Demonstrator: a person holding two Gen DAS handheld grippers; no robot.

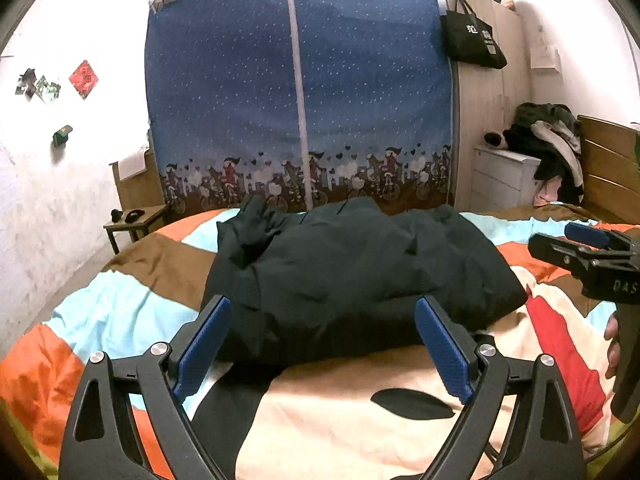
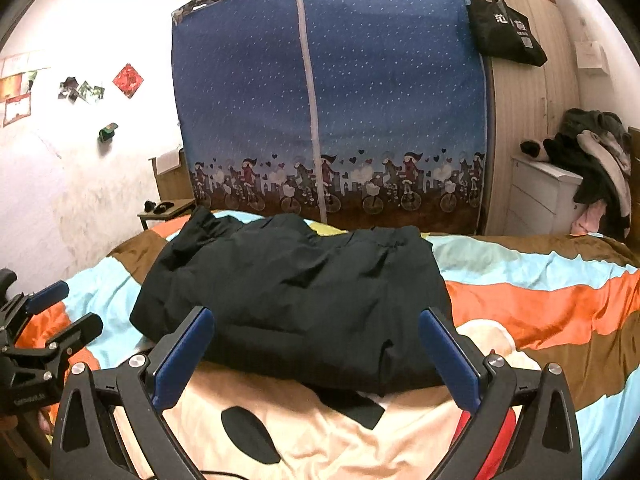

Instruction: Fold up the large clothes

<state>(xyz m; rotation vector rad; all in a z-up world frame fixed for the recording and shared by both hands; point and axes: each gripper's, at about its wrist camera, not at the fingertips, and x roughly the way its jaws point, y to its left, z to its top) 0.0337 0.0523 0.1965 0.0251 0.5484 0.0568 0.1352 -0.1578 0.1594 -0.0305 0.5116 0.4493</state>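
Note:
A large black padded jacket (image 1: 352,276) lies folded into a bulky rectangle on the striped bed cover (image 1: 120,304). It also shows in the right wrist view (image 2: 304,300). My left gripper (image 1: 324,344) is open and empty, its blue pads just short of the jacket's near edge. My right gripper (image 2: 316,356) is open and empty too, at the jacket's near edge. Each gripper shows in the other's view, the right gripper (image 1: 580,248) at the right and the left gripper (image 2: 56,312) at the left, both beside the jacket and apart from it.
A blue fabric wardrobe (image 1: 300,92) stands behind the bed. A white drawer unit (image 1: 504,176) with a heap of clothes (image 1: 552,140) is at the right. A small side table (image 1: 136,220) stands at the left by the wall. A black tote bag (image 1: 472,36) hangs on a wooden cupboard.

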